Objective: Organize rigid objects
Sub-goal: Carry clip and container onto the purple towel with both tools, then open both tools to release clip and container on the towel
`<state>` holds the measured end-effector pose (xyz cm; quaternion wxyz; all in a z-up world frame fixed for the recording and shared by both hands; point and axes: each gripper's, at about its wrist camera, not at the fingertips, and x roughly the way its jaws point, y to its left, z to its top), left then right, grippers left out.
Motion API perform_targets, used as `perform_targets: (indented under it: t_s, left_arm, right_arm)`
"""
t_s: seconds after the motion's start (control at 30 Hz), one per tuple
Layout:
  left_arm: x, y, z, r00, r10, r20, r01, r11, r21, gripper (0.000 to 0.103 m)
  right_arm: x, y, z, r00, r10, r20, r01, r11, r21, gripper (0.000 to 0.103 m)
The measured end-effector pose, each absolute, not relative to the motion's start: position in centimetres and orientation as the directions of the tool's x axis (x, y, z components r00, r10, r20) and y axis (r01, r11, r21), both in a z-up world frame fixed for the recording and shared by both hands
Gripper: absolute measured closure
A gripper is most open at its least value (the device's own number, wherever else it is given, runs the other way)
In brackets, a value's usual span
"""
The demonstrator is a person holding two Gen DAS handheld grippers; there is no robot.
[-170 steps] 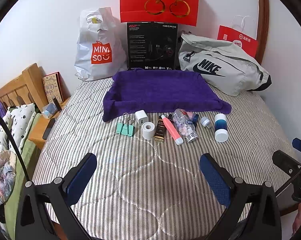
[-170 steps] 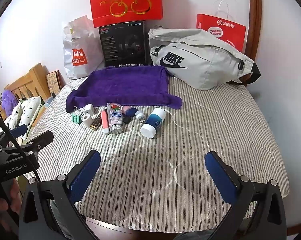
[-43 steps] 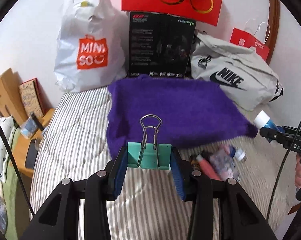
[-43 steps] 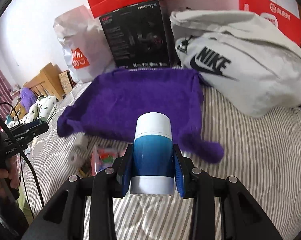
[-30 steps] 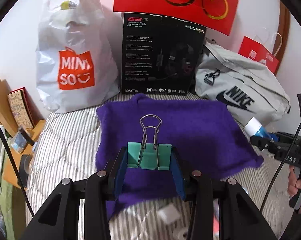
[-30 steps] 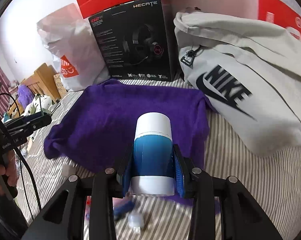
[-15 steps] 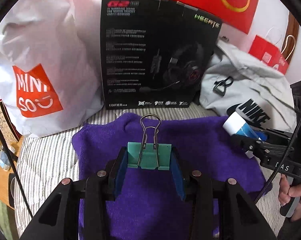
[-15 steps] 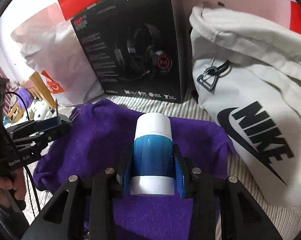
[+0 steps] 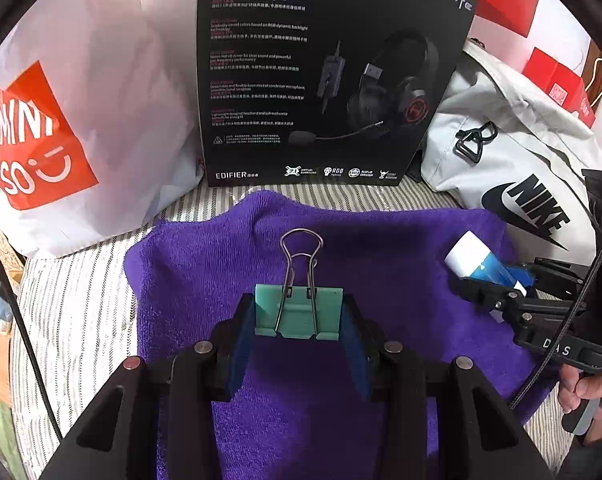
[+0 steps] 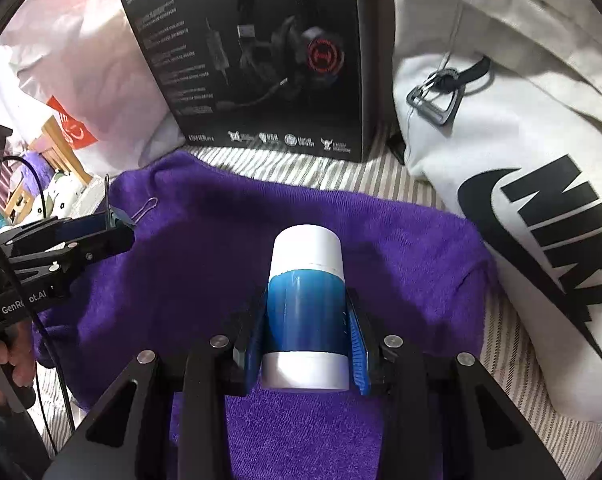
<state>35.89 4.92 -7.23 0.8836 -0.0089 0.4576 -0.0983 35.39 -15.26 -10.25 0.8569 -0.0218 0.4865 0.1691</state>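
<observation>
A teal binder clip (image 9: pixel 299 312) with wire handles sits clamped in my left gripper (image 9: pixel 299 320), held over the middle of the purple towel (image 9: pixel 401 264). My right gripper (image 10: pixel 306 330) is shut on a blue bottle with white ends (image 10: pixel 306 300), above the purple towel (image 10: pixel 221 248). In the left wrist view the blue bottle (image 9: pixel 475 262) and right gripper (image 9: pixel 497 284) hover at the towel's right side. From the right wrist view, the left gripper (image 10: pixel 115 224) and the binder clip's wire handle (image 10: pixel 145 208) appear at the towel's left edge.
Behind the towel stands a black headset box (image 9: pixel 321 76), with a white Miniso bag (image 9: pixel 53 128) to its left and a grey Nike bag (image 10: pixel 521 160) to its right. The striped bedcover (image 9: pixel 81 312) surrounds the towel. A person's hand (image 9: pixel 589 392) holds the right gripper.
Both grippers have moved forward over the towel, closer to the headset box, each still holding its object. The loose items on the bedcover have dropped out of view.
</observation>
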Motion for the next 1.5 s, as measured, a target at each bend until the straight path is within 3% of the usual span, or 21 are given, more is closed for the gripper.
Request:
perform_targets:
  t_s: [0.8, 0.97, 1.07, 1.13, 1.5]
  left_arm:
    - [37.0, 3.2, -10.4, 0.501, -0.156, -0.851, 0.18, 0.981, -0.073, 0.063]
    - [37.2, 2.6, -10.7, 0.5, -0.138, -0.855, 0.19, 0.981, -0.047, 0.063]
    - [37.2, 2.1, -10.8, 0.492, -0.131, -0.861, 0.211, 0.977, -0.028, 0.054]
    - [37.2, 1.8, -11.0, 0.505, -0.127, -0.854, 0.222, 0.975, -0.014, 0.036]
    - [36.1, 3.1, -8.5, 0.539, -0.075, -0.839, 0.16, 0.987, 0.015, 0.035]
  right_arm:
    - [36.0, -14.6, -11.4, 0.447, 0.23, -0.865, -0.342, 0.937, 0.072, 0.066]
    - [35.6, -14.3, -11.4, 0.415, 0.244, -0.876, -0.376, 0.923, 0.079, 0.051]
    - [35.4, -14.1, -11.3, 0.398, 0.239, -0.886, -0.386, 0.92, 0.074, 0.048]
    - [35.3, -14.2, -11.1, 0.39, 0.242, -0.888, -0.39, 0.917, 0.079, 0.048]
    - [33.0, -15.4, -5.4, 0.477, 0.29, -0.829, -0.399, 0.912, 0.09, 0.046]
